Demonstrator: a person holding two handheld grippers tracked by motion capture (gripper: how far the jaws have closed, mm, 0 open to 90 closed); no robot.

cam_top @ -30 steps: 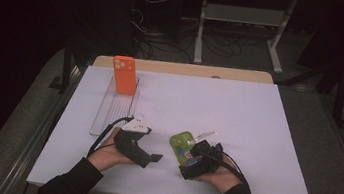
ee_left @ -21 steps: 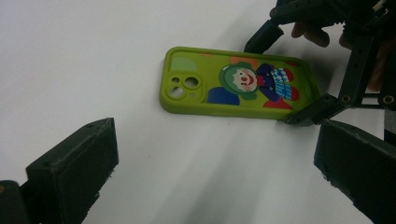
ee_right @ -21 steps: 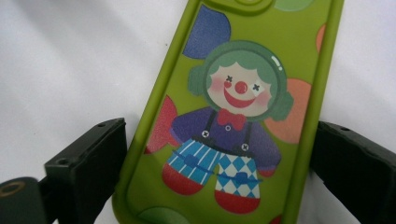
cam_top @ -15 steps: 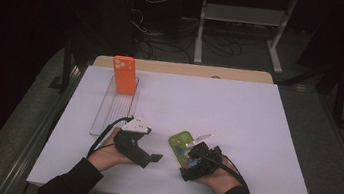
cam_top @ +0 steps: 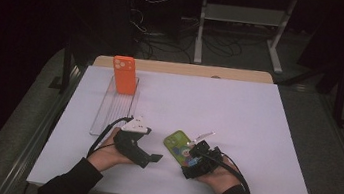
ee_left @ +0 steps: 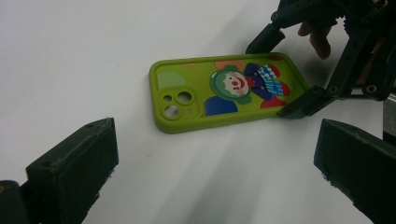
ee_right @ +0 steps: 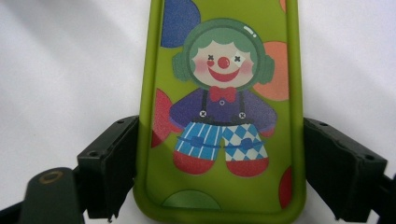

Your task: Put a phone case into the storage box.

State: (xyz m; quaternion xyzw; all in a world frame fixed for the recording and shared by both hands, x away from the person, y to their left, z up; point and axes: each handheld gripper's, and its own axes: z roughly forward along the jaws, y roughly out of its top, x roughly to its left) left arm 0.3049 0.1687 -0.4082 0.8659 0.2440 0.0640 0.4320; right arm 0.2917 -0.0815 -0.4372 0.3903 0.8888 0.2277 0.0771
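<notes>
Big white table (cam_top: 256, 128), orange phone case (cam_top: 124, 74) standing on the clear rack (cam_top: 107, 111) far off. Green clown case (ee_right: 219, 116) lying flat near the front edge — right gripper (ee_right: 219, 177) just closing on its long sides, seemingly touching now. Best squeezed evenly, kept level. Left gripper (ee_left: 215, 172) spread wide, empty — pointed at the case.

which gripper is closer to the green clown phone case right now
Right. The right gripper straddles the green phone case's near end, jaws at both long edges and just closing on it. The left gripper sits open beside it, apart, pointing toward it.
</notes>
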